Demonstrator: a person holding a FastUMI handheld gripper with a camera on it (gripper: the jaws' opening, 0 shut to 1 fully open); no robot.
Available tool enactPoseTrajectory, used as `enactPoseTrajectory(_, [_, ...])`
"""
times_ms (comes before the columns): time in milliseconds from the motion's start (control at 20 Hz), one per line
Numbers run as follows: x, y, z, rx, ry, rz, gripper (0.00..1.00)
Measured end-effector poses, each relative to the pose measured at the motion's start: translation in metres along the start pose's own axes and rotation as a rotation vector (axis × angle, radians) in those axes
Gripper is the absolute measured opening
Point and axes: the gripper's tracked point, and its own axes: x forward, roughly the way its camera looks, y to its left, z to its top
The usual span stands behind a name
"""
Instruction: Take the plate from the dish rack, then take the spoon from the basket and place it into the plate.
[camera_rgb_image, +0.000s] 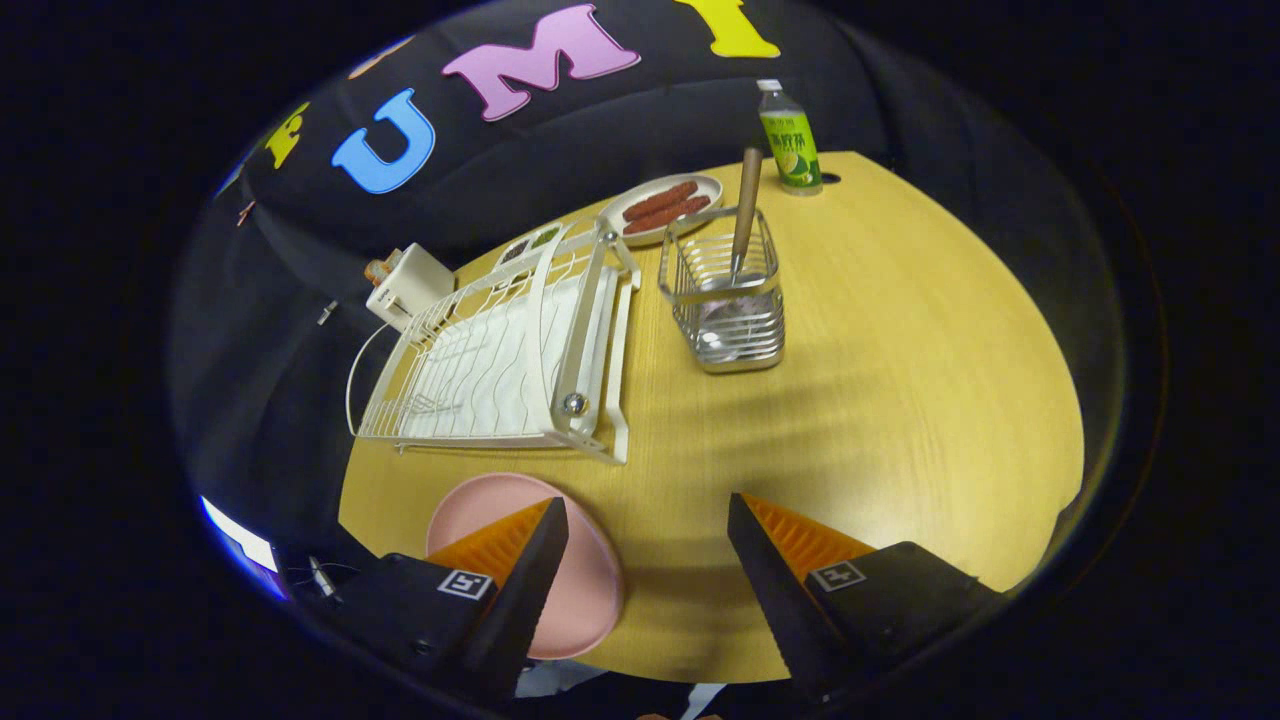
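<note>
A pink plate (580, 580) lies flat on the wooden table (900, 380), partly under my left finger (520, 560). My gripper (650, 515) is open above the table, with nothing between its fingers. Beyond the fingers stands a white wire dish rack (500, 350) with nothing in it. To its right is a metal wire basket (725, 290) holding a spoon; the spoon's wooden handle (746, 205) sticks up out of the basket.
A beige plate with sausages (665, 207) sits behind the basket. A green-labelled bottle (790, 140) stands at the table's far edge. A small white toaster-like box (408, 285) is behind the rack. Bare tabletop lies right of the basket.
</note>
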Motion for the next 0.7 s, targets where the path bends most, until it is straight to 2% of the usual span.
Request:
enactPoseTrajectory(300, [-0.044,-0.017,0.090,-0.234,-0.322,-0.051,0.98])
enactPoseTrajectory(400, [-0.051,-0.013,0.118,-0.303,-0.404,-0.044,0.98])
enactPoseTrajectory(550, [-0.039,-0.014,0.152,-0.359,-0.472,-0.032,0.98])
enactPoseTrajectory(700, [-0.016,-0.021,0.181,-0.357,-0.512,-0.048,0.98])
